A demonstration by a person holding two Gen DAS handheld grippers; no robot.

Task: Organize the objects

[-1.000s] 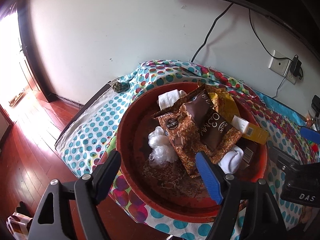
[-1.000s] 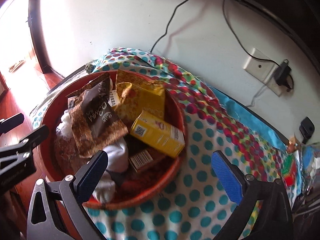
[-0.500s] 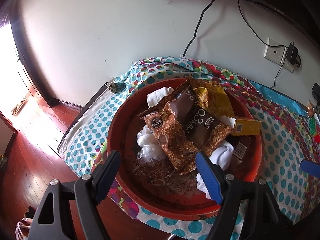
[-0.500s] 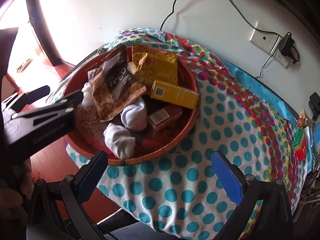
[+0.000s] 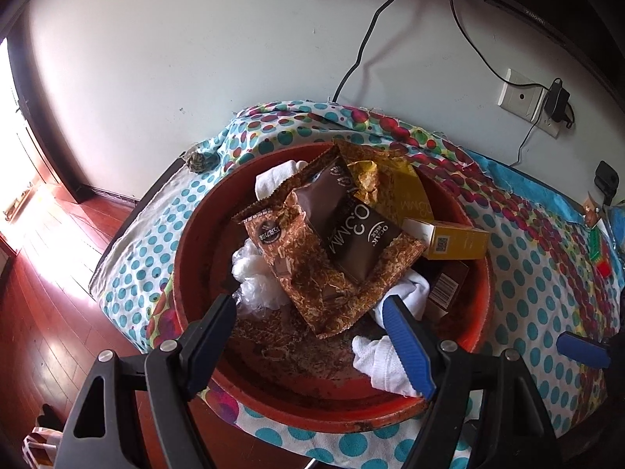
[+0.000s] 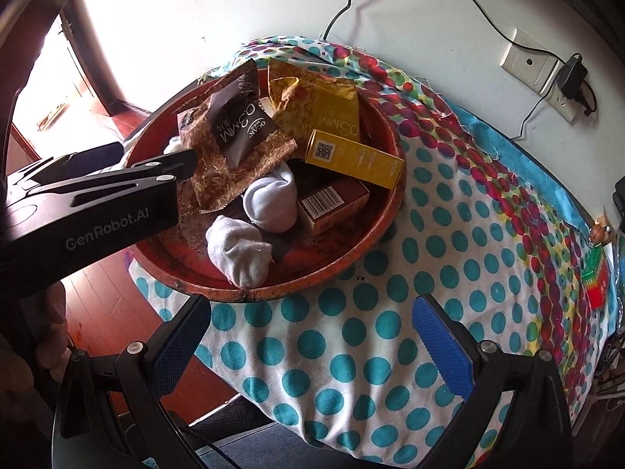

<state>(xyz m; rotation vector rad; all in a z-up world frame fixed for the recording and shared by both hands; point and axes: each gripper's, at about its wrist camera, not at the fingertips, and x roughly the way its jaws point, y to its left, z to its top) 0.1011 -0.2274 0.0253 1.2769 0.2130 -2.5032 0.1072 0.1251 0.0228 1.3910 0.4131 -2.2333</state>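
Note:
A red round basin (image 5: pixel 195 242) (image 6: pixel 375 234) sits on the dotted cloth at the table's left end. It holds a brown snack packet (image 5: pixel 336 250) (image 6: pixel 238 133), a yellow packet (image 5: pixel 402 191) (image 6: pixel 324 109), a yellow box (image 5: pixel 453 240) (image 6: pixel 351 158), a brown barcode box (image 5: pixel 445 285) (image 6: pixel 332 205), rolled white socks (image 5: pixel 383 359) (image 6: pixel 242 250) and a crumpled clear plastic bag (image 5: pixel 254 277). My left gripper (image 5: pixel 312 336) is open and empty above the basin's near side. My right gripper (image 6: pixel 312 336) is open and empty above the cloth in front of the basin.
The dotted cloth (image 6: pixel 429 273) covers the table against a white wall. A wall socket with a charger (image 5: pixel 523 99) (image 6: pixel 543 64) and cables hang behind. Small colourful items (image 6: pixel 595 277) lie at the right end. Red wooden floor (image 5: pixel 50 312) lies to the left.
Both grippers have pulled back and up from the basin; the right one has drawn away to the right, so the basin now sits farther left in its view. Both stayed open.

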